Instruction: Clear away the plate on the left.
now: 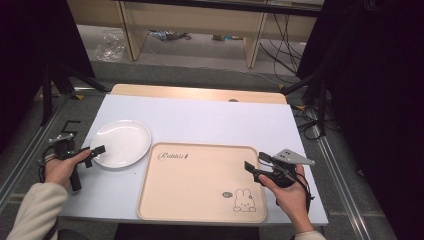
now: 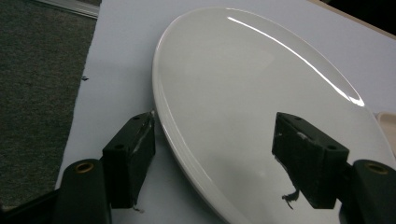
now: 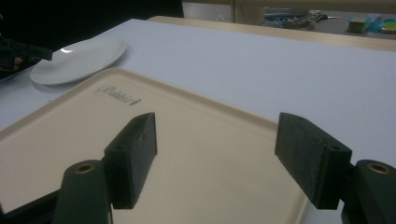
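A: Where's the plate (image 1: 121, 143)?

B: On the white table (image 1: 210, 117), near its left edge, just left of the tray (image 1: 200, 185). Upright, nothing on it. In the high view its right rim sits v. close to the tray's top-left corner; can't tell if they touch.

A: Left gripper (image 1: 92, 155)?

B: At the plate's near-left rim. In the left gripper view (image 2: 212, 161) the jaws straddle the rim: one finger (image 2: 133, 154) sits outside it over the bare table, the other finger (image 2: 308, 156) over the plate's inside. Jaws stand wide apart w/ the rim between them, no pad pressing on it that I can see. Whether the inner pad touches the plate surface: can't tell.

A: So not clamped?

B: No, gap shows on both sides of the rim.

A: Right gripper (image 1: 255, 167)?

B: Held over the tray's right edge, pointing left across it. Right gripper view (image 3: 217, 156): jaws wide apart, nothing between them, just tray (image 3: 154, 140) below. Not touching anything as far as I can see.

A: Tray itself?

B: Beige, flat on the table, near the front edge. "Rabbit" script by its top-left corner, small rabbit drawing (image 1: 243, 200) at lower right. Nothing on it.

A: Hands?

B: Left hand (image 1: 62, 167) off the table's left edge, light sleeve. Right hand (image 1: 287, 192) at the tray's right side.
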Motion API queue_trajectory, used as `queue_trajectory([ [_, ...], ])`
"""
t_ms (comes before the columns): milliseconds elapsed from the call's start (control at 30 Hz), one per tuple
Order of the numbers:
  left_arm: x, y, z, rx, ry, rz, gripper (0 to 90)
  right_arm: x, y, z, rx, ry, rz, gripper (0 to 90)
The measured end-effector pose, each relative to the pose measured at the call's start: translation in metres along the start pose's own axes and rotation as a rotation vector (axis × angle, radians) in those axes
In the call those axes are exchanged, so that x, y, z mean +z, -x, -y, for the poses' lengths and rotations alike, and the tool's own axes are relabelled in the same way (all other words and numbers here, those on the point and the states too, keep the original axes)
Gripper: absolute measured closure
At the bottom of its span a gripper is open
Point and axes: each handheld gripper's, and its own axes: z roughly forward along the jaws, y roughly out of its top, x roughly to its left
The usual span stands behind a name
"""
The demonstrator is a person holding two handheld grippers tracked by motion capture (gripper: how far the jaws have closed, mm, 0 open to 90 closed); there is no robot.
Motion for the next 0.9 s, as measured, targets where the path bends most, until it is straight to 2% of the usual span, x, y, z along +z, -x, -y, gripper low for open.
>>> queue_trajectory([
  [133,0.0002,0.0,0.0,-0.009,0.001,0.004,30.6,-0.0002,0.0001,-0.0001,0.0,0.001,0.0,30.5],
  [600,-0.0012,-0.0064,0.0012,-0.086,0.025,0.042,37.1,-0.0014,-0.0004,-0.0006,0.009,-0.005,-0.005,30.5],
  [667,-0.0016,-0.0066,0.0014,-0.113,0.024,0.046,37.6,-0.0014,-0.0004,-0.0006,0.008,-0.005,-0.005,30.5],
  [767,-0.0027,-0.0077,0.0011,-0.13,0.017,0.047,41.4,-0.0015,-0.0002,-0.0006,0.009,-0.006,-0.002,30.5],
  [900,-0.0038,-0.0098,0.0013,-0.167,0.007,0.069,44.0,-0.0014,-0.0003,-0.0007,0.009,-0.006,-0.006,30.5],
])
